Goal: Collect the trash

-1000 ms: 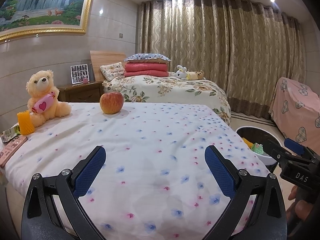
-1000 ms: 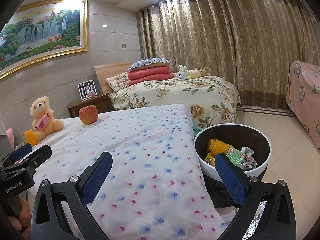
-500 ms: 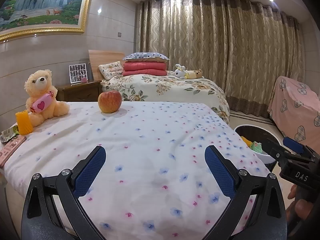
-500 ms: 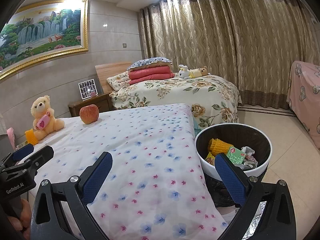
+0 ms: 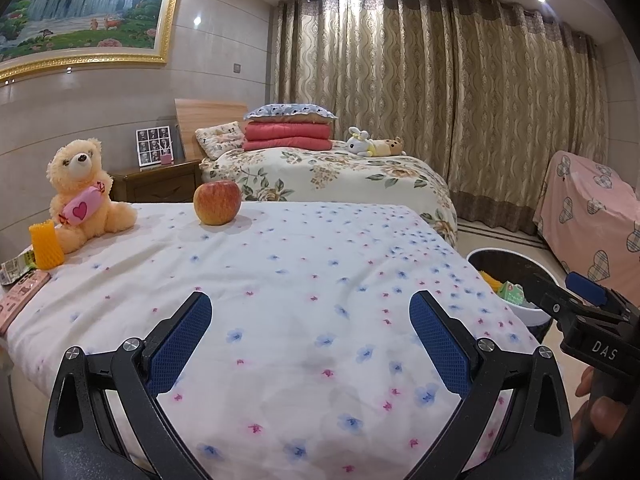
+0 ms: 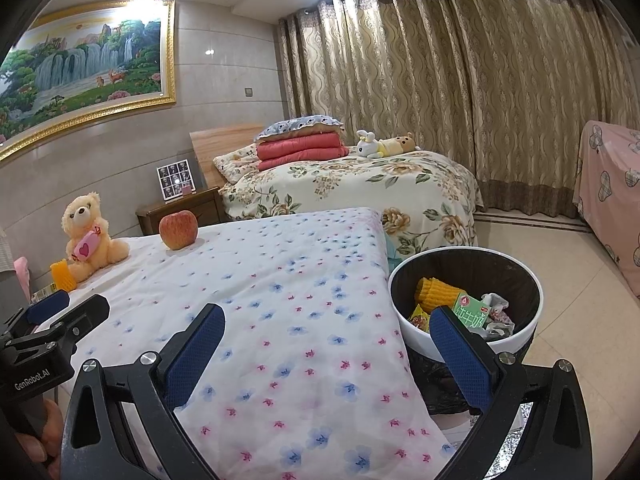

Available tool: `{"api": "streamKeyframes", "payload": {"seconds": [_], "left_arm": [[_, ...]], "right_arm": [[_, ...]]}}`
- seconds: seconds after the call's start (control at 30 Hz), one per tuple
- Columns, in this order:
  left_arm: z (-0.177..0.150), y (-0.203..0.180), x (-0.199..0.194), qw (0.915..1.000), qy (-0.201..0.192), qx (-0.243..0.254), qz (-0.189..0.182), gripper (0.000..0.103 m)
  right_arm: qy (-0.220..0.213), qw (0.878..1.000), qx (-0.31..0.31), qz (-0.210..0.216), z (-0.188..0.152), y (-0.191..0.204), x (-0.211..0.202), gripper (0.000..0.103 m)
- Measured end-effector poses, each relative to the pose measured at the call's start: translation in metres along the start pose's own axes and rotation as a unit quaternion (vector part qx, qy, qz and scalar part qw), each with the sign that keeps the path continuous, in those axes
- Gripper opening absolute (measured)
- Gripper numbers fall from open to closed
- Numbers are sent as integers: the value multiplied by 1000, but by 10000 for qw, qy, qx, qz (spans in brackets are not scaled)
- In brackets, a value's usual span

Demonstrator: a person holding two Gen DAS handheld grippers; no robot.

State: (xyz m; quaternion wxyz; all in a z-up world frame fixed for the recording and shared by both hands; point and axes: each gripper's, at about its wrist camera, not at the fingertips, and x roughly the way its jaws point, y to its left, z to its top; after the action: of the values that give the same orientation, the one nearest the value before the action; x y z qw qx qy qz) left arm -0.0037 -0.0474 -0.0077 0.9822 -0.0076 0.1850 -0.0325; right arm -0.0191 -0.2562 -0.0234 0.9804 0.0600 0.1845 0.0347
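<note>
Both my tools, left tool [image 5: 310, 330] and right tool [image 6: 326, 344], are spread wide, holding nothing. One yellow foam sleeve [image 5: 45, 245] sits beside the teddy bear [image 5: 82, 196]; another's in the trash bin [image 6: 520, 344].

Beige panelled wall [image 5: 224, 40], framed waterfall painting [image 5: 80, 12], gold curtains [image 5: 440, 100], floral bed [image 5: 340, 176], tiled floor [image 6: 580, 320]

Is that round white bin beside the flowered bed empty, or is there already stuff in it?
Partly filled. The round white bin holds a yellow foam net sleeve, a green carton and crumpled wrappers, well below its rim.
</note>
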Motion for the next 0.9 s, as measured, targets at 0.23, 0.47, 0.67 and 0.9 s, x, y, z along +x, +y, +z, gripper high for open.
{"api": "streamKeyframes", "payload": {"seconds": [0.23, 0.47, 0.67, 0.9], "left_arm": [[0, 0, 0, 10000, 6, 3, -5, 101], [0, -1, 0, 10000, 13, 6, -15, 101], [-1, -1, 2, 10000, 35, 10, -21, 101], [-1, -1, 1, 10000, 31, 17, -15, 101]], "right_arm": [[4, 10000, 9, 4, 0, 0, 0, 103], [6, 10000, 11, -3, 0, 0, 0, 103], [15, 10000, 13, 4, 1, 0, 0, 103], [24, 10000, 22, 14, 0, 1, -1, 103]]}}
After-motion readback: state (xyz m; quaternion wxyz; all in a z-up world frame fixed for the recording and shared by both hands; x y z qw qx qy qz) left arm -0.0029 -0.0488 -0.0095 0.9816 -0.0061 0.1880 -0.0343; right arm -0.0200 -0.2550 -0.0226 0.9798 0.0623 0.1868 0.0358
